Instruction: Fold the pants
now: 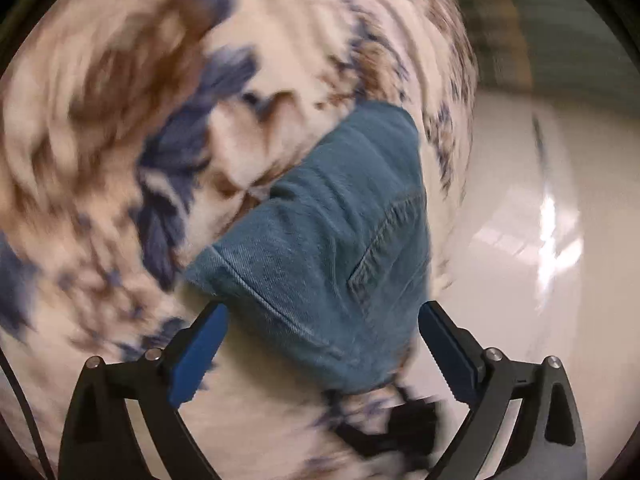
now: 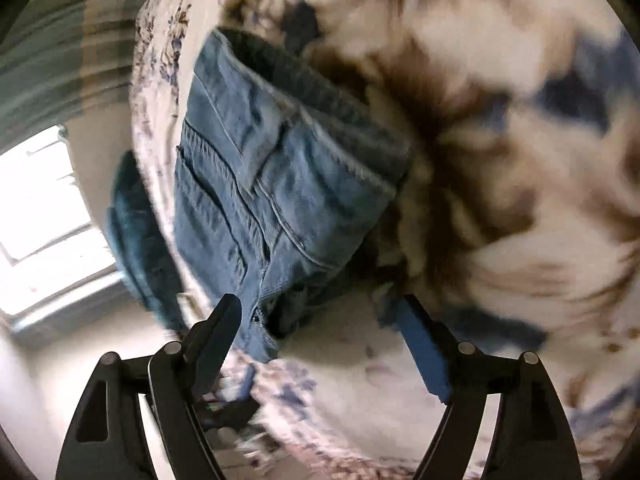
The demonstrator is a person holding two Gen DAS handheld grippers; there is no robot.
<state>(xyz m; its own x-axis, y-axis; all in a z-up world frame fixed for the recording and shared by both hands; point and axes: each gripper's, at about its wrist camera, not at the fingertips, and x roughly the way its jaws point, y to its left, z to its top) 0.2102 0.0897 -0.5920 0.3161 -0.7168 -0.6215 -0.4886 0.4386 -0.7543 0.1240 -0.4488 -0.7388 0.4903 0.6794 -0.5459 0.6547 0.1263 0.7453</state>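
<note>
Here the folded pants (image 1: pixel 332 236) lay on the floral bedspread (image 1: pixel 120 120), close to its edge. The left gripper (image 1: pixel 322 344) and right gripper (image 2: pixel 320 332) both stood wide, pads clear of the denim.

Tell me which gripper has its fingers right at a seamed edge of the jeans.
The left gripper: the jeans' stitched edge runs between its open fingers. The right gripper faces a bunched part with a rivet.

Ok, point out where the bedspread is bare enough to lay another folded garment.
Free: the floral cream bedspread left of the folded blue denim pants in the left wrist view. Crowded: the bed's edge, where the pants lie beside the drop to the pale floor.
</note>
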